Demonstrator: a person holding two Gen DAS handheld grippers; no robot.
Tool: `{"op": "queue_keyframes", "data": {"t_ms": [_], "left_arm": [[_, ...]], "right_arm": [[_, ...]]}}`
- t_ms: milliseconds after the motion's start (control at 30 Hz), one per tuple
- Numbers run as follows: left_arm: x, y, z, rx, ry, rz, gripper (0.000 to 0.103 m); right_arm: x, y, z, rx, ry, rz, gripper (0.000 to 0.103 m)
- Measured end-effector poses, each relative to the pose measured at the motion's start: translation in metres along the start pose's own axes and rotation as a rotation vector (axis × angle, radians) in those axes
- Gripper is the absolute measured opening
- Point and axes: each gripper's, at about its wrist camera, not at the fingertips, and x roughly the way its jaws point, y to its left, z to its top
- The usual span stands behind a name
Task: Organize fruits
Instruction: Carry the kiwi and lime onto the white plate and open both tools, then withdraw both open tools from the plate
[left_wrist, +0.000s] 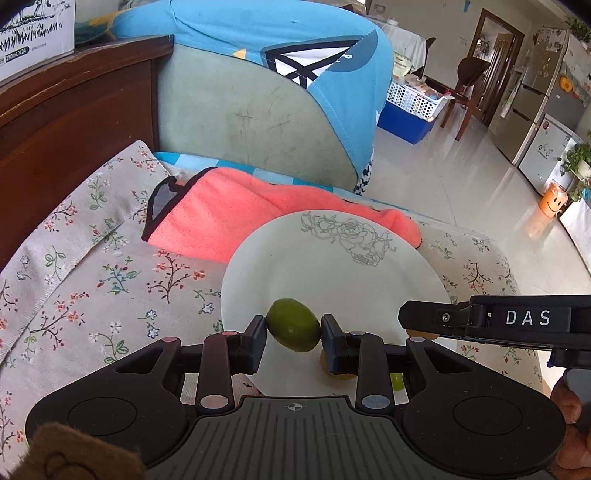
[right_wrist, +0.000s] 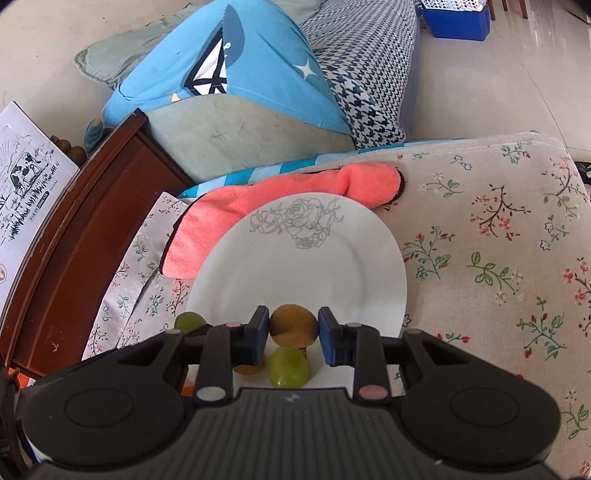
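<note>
A sofa seat under a floral cloth fills both views, with a brown wooden frame on its left and a grey-green cushion draped in a blue printed cover at the far side; a coral-pink towel lies crumpled across the cloth, and the far edge of a white plate rests on it; the plate carries a grey rose outline on its far part, and its near part is hidden behind the claws in both views.

The left claw is clenched on a green lime, both pads pressing its sides, and the fruit hangs over the near left part of the plate; in the right wrist view the same fruit peeks out at the plate's near left rim.

The right claw is grasping a brown kiwi between its blue pads, over the near middle of the plate; its black arm reaches in from the right edge of the left wrist view, near the plate's right rim.

On the plate just under the right claw lies a pale green fruit, and a brownish fruit sits partly hidden to its left; whether the two touch cannot be told.
</note>
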Motion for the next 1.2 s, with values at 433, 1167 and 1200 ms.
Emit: {"op": "queue_keyframes", "data": {"t_ms": [433,1167,1200], "left_arm": [[-0.038,0.003,0.008,-0.020,-0.081,0.024,0.047],[-0.102,0.022,-0.065,-0.104,-0.064,0.065,0.056],[-0.104,0.023,-0.068,-0.108,-0.061,0.065,0.056]], "right_arm": [[-0.015,0.007,0.001,-0.033,-0.045,0.032,0.032],[-0.058,0.021,-0.071,-0.175,-0.001,0.077,0.033],[-0.060,0.023,-0.077,-0.193,0.003,0.076,0.033]]}}
